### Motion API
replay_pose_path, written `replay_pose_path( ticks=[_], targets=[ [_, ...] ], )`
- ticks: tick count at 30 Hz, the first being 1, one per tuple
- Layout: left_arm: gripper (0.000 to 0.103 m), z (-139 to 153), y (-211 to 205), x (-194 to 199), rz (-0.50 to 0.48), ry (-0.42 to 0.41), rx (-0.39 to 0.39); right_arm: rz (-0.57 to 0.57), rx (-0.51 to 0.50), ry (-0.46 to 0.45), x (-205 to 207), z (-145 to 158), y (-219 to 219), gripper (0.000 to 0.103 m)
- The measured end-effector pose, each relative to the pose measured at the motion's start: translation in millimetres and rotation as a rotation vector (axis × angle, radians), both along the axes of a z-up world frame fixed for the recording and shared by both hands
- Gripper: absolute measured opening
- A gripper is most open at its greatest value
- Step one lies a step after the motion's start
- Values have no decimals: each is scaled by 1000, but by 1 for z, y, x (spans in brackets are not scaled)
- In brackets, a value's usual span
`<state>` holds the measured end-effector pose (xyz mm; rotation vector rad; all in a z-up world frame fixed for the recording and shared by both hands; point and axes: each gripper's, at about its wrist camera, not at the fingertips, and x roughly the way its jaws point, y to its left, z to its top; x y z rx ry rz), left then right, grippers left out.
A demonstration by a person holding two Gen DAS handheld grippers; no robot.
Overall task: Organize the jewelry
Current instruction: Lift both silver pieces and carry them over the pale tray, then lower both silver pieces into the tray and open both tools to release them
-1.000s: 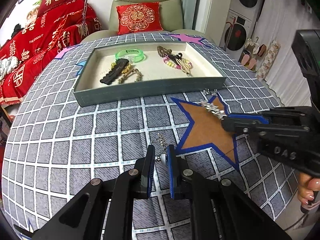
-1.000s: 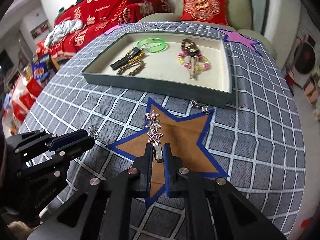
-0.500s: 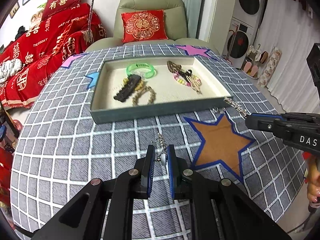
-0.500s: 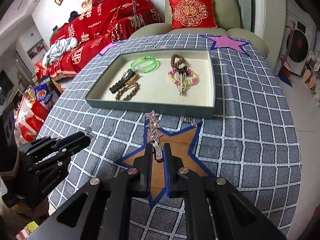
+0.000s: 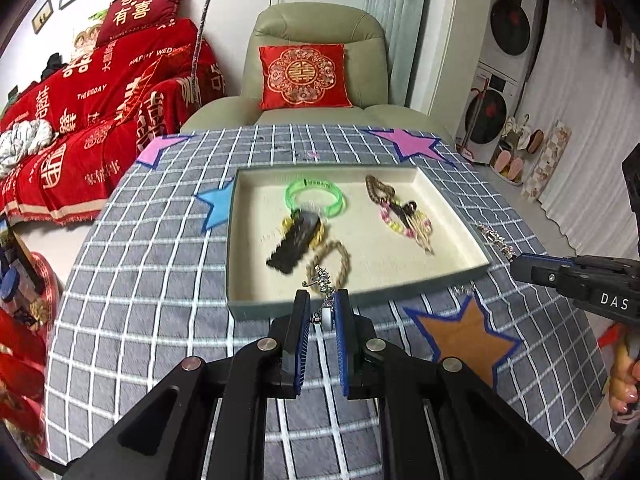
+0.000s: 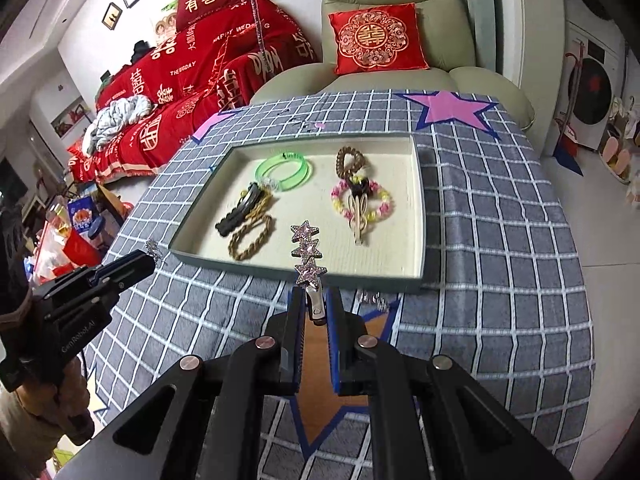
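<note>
Beside tray [image 6: 420, 216], perhaps earrings [image 6: 372, 299]

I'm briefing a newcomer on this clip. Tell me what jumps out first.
The right tongs grip a sparkly three-star hair clip held just above the near wall of the grey tray with the cream lining. The left tongs pinch a small silver rhinestone piece at the same wall. Inside, a translucent green bangle catches the eye.
</note>
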<state>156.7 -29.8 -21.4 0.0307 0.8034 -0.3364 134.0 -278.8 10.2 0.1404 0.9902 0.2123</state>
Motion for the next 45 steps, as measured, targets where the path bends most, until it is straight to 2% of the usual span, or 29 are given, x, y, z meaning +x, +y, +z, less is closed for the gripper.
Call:
replay_pose_path(
  ticks=[4,8,14,24,37,45],
  targets=[
    [20,3,-4,17,-9,-8,4,0,3,6,18,0,3,11],
    [20,0,-6,37,-6,16,-11,-2,7,16,37,-3,6,11],
    [20,-8,-18,67,-5,37,11,-10,11,34,68,-13,11,11],
    [20,-44,-40,112,0,98,92,-31,-3,80,114,-44,18,11],
    [20,-72,-47,125,9,130,162,-65,-44,125,137,-81,17,11],
    [21,-73,-53,124,4,121,199,-58,-76,111,136,-82,23,11]
  ],
)
